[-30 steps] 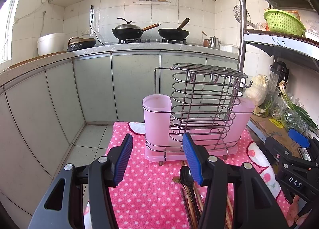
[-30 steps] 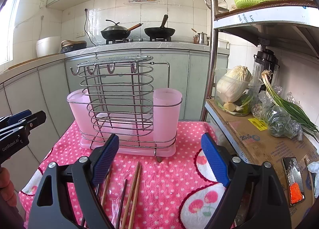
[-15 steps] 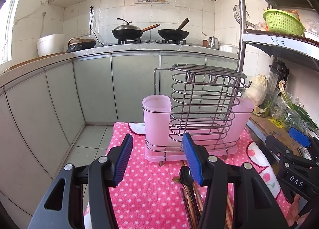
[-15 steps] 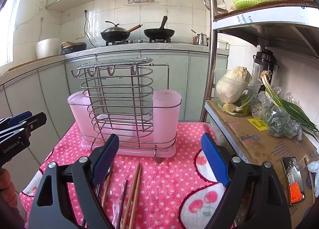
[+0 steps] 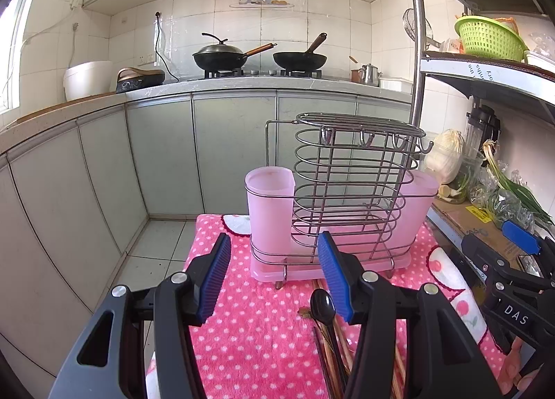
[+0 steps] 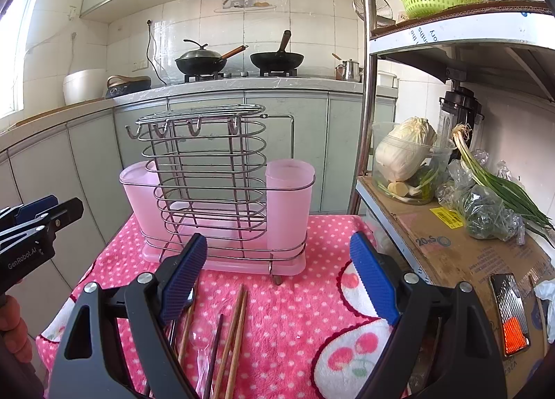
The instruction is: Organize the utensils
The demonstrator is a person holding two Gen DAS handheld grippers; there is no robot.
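Note:
A wire utensil rack [image 5: 347, 187] with two pink plastic cups [image 5: 270, 208] stands on a pink dotted cloth [image 5: 249, 340]; it also shows in the right wrist view [image 6: 208, 187]. Chopsticks [image 6: 236, 329] and a black spoon [image 5: 322, 305] lie on the cloth in front of the rack. My left gripper [image 5: 274, 281] is open and empty, above the cloth, just left of the spoon. My right gripper [image 6: 277, 281] is open wide and empty, above the chopsticks. Each gripper shows at the edge of the other's view.
A metal shelf unit [image 6: 451, 239] at the right holds cardboard, a cabbage [image 6: 406, 149], green onions and a grater. Grey kitchen cabinets [image 5: 156, 156] with pans on a stove stand behind. The cloth's left edge drops to a tiled floor [image 5: 156, 253].

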